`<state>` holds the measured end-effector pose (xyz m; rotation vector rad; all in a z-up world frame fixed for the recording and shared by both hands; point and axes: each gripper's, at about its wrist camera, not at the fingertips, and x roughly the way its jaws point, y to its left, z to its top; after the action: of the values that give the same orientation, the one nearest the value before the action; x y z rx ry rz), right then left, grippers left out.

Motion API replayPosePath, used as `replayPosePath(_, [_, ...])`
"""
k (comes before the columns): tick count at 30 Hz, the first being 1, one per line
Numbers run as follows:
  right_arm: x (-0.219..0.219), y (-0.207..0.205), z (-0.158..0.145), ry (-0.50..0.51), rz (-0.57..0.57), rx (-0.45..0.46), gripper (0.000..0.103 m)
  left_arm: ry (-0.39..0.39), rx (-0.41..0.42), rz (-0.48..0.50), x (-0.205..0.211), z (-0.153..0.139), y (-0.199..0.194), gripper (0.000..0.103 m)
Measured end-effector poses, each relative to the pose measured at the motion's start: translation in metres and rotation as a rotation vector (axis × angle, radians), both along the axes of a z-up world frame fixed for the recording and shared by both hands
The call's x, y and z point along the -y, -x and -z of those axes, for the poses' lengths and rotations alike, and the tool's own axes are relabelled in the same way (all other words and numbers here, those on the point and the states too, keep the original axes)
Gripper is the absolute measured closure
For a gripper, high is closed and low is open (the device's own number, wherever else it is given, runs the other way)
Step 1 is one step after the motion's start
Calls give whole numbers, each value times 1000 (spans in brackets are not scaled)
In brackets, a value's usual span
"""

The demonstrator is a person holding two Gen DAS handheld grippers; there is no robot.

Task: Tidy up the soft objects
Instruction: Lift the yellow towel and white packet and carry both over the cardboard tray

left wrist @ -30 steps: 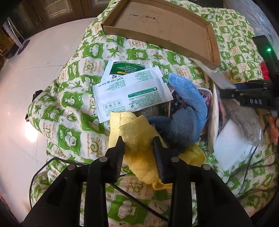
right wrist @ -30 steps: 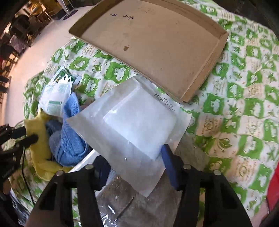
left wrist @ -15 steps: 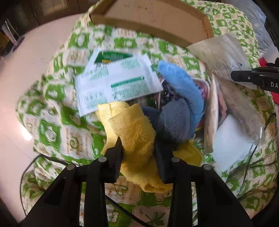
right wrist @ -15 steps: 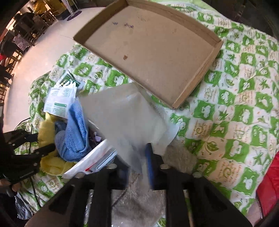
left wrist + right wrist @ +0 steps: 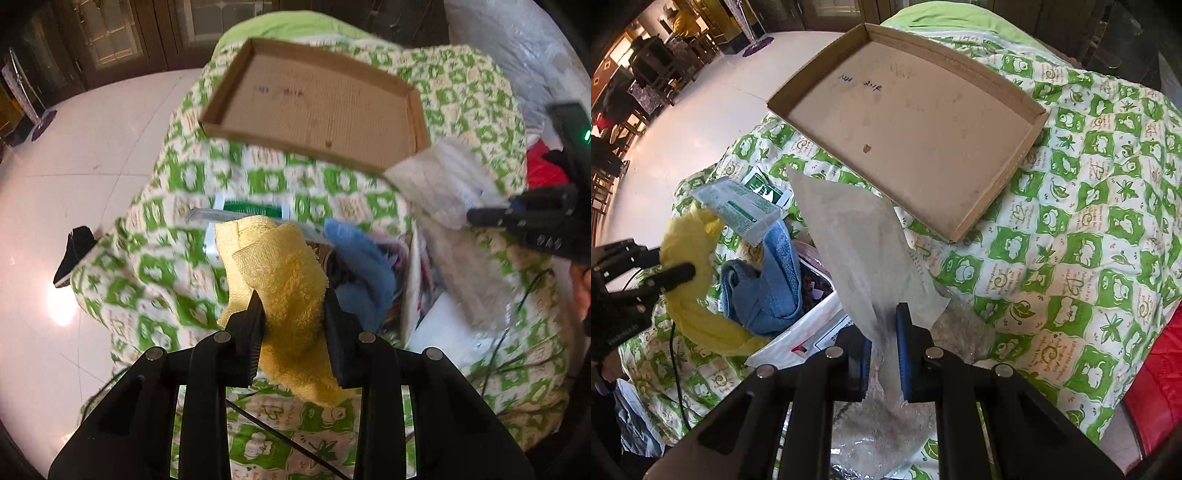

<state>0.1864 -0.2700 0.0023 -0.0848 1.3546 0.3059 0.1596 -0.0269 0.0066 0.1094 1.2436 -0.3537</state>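
Observation:
My left gripper (image 5: 293, 310) is shut on a yellow towel (image 5: 280, 273) and holds it lifted above the pile; it also shows in the right wrist view (image 5: 690, 295). My right gripper (image 5: 882, 332) is shut on a translucent white plastic pouch (image 5: 857, 236), raised near the front edge of the shallow cardboard tray (image 5: 993, 206). In the left wrist view the pouch (image 5: 439, 184) hangs by the tray's (image 5: 295, 147) right corner. A blue towel (image 5: 768, 288) and white-green packets (image 5: 738, 206) lie in the pile on the green-patterned quilt (image 5: 1089, 221).
A clear bag with grey contents (image 5: 469, 266) and a white printed bag (image 5: 798, 339) lie on the quilt. A black cable (image 5: 280, 435) runs under my left gripper. The shiny white floor (image 5: 74, 184) is to the left of the bed. A red item (image 5: 1160, 387) lies at the right.
My left gripper closed on the yellow towel and lifted it off the pile. My right gripper closed on the white pouch and raised it toward the tray.

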Motion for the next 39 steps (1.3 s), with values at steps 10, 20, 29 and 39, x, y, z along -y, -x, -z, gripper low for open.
replayPosePath(10, [8, -5, -16, 3, 8, 24, 93, -30, 86, 35, 6, -56, -43, 74])
replayPosePath(20, [3, -49, -25, 33, 44, 62, 94, -70, 109, 37, 26, -70, -120, 74])
replayPosePath(29, [-1, -62, -43, -26, 6, 52, 100, -65, 54, 29, 33, -42, -146, 74])
replayPosePath(39, [0, -61, -7, -100, 3, 3, 98, -57, 16, 27, 36, -21, -145, 74])
